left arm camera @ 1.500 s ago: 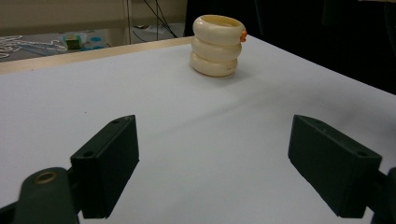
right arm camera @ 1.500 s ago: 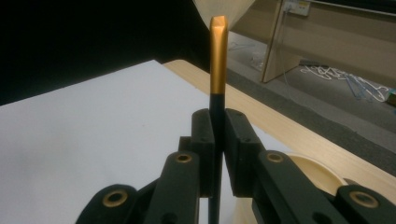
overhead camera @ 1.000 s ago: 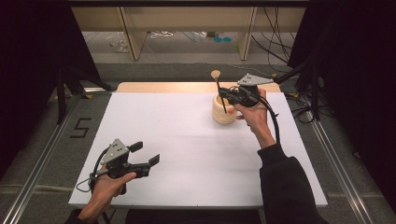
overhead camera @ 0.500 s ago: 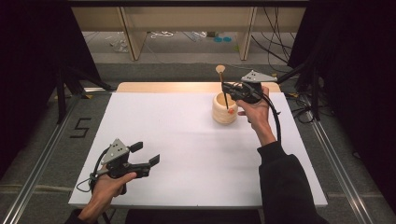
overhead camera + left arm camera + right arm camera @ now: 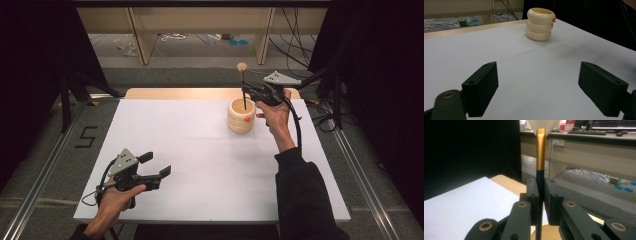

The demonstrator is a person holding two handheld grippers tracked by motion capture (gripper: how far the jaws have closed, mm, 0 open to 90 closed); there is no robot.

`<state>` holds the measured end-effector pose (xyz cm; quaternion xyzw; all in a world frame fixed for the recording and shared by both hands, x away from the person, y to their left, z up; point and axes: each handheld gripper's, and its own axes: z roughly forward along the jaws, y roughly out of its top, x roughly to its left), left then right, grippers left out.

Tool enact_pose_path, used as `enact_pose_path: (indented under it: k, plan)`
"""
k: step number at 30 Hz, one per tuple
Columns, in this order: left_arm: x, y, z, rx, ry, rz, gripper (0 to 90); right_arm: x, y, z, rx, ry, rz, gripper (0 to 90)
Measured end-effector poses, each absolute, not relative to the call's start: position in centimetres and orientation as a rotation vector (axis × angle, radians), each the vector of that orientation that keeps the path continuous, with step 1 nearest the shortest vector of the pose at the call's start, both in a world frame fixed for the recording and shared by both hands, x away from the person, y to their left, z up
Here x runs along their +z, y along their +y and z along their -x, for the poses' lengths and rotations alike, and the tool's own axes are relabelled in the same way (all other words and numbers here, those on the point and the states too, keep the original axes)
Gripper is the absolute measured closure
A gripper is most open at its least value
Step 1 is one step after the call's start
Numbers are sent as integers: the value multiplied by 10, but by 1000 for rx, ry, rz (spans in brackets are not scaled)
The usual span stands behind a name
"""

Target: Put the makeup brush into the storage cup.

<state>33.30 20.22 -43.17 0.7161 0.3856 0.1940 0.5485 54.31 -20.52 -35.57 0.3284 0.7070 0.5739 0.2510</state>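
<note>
Holding a slim dark-handled brush with a gold ferrule (image 5: 540,150) upright, the right gripper (image 5: 248,91) has its jaws clamped on it, right of centre over the cream ribbed holder (image 5: 241,115). Probably dropping it in next: lower straight, then release. Left gripper (image 5: 156,166) sits lower left, jaws wide apart, empty.

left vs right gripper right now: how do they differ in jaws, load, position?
Jaws: the left gripper stands wide open; the right gripper is shut on the brush.
Load: the left holds nothing; the right holds the brush upright, its lower end down in the cream cup.
Position: the left sits low at the near left of the white table; the right is raised over the cup at the far right.
Shared: both are black and hand-held.
</note>
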Motion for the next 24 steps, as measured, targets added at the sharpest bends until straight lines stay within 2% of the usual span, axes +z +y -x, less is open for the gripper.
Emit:
enact_pose_path:
  k: [24]
  plan:
    - [-432,202,-333,458,913,-1699,158,-373,-207,-560,1538,1882,-931,829]
